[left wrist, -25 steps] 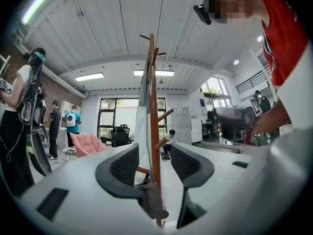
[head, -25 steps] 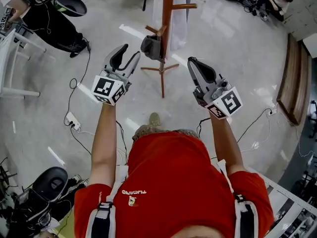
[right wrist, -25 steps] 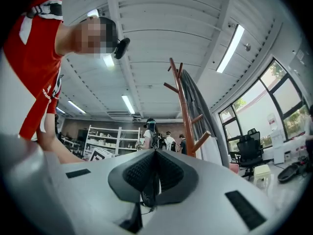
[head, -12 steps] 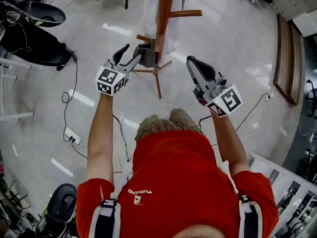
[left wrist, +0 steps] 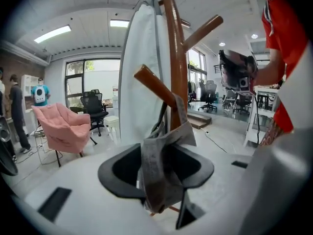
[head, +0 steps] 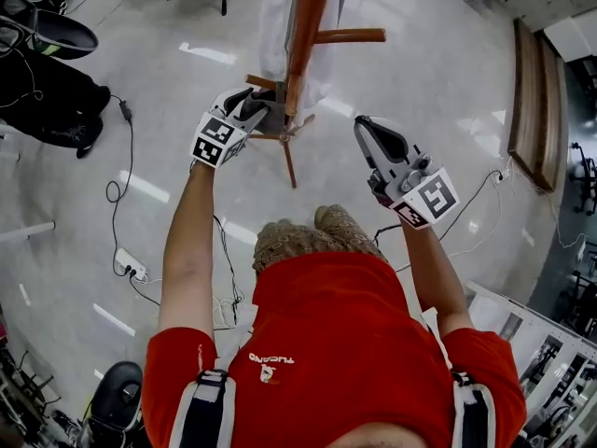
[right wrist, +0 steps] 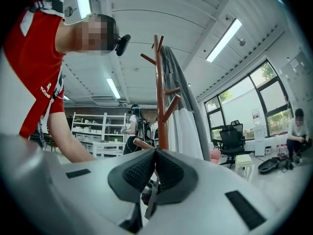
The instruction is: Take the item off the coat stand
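Note:
A small grey fabric bag [left wrist: 168, 141] hangs by its strap from a low peg [left wrist: 154, 84] of the brown wooden coat stand [left wrist: 177, 58]. My left gripper [left wrist: 156, 169] has one jaw on each side of the bag; the jaws are closing, with gaps still showing beside the fabric. In the head view the left gripper [head: 252, 101] is up against the bag [head: 272, 112] at the stand's pole [head: 300, 35]. My right gripper [head: 364, 127] hangs to the right of the stand, shut and holding nothing; its jaws [right wrist: 154, 153] meet at the tips.
A long white garment [left wrist: 142, 72] hangs higher on the stand. The stand's feet [head: 284, 152] spread on the floor just ahead of my shoes. Cables [head: 121, 175] and a power strip [head: 129, 266] lie at left, a wooden bench [head: 527, 91] at right. A pink armchair [left wrist: 63, 131] stands beyond.
I have stepped closer to the stand. My left gripper has travelled forward from short of the bag to around it. The right gripper has kept its place and stayed shut.

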`<state>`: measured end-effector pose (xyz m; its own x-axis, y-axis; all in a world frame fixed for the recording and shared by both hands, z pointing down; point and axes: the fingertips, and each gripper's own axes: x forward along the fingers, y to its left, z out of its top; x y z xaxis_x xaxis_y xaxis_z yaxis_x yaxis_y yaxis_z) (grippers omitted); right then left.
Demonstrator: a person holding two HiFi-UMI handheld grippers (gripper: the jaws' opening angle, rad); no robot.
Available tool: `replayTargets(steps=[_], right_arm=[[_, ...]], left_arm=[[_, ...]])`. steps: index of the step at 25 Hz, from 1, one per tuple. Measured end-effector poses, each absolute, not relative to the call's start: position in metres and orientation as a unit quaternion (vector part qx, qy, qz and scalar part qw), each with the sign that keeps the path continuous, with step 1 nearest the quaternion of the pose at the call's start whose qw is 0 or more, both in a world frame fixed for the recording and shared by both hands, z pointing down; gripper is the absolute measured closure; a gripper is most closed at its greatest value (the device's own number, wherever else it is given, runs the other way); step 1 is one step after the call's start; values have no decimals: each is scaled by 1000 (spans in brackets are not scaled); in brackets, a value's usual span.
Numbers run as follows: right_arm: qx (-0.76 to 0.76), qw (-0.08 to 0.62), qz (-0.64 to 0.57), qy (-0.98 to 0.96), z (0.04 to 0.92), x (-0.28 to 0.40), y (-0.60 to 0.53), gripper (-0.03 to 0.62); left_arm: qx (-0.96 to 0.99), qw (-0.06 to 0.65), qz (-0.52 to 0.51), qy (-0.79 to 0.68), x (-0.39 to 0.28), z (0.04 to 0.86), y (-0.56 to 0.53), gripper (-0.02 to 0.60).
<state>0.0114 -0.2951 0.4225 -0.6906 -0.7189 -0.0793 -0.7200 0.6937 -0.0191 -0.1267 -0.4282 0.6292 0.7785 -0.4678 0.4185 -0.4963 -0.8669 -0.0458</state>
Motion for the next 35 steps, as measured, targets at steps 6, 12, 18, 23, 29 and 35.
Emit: replayTargets(steps=[6, 12, 18, 23, 29, 35], right_arm=[[-395, 29, 0, 918, 427, 16, -293, 569], [-387, 34, -4, 922, 421, 17, -290, 569], [-370, 41, -12, 928, 410, 12, -289, 569], [-349, 57, -13, 935, 395, 4, -288, 569], [-322, 83, -8, 943, 373, -5, -283, 569], [-292, 102, -5, 951, 373, -23, -264, 569]], left_arm=[[938, 60, 192, -282, -125, 627, -434, 558], [925, 72, 154, -339, -142, 601, -438, 563], [912, 71, 136, -380, -166, 565, -434, 563], [895, 68, 132, -419, -195, 538, -426, 563], [871, 77, 104, -474, -215, 493, -398, 563], [847, 83, 65, -521, -225, 442, -345, 564]])
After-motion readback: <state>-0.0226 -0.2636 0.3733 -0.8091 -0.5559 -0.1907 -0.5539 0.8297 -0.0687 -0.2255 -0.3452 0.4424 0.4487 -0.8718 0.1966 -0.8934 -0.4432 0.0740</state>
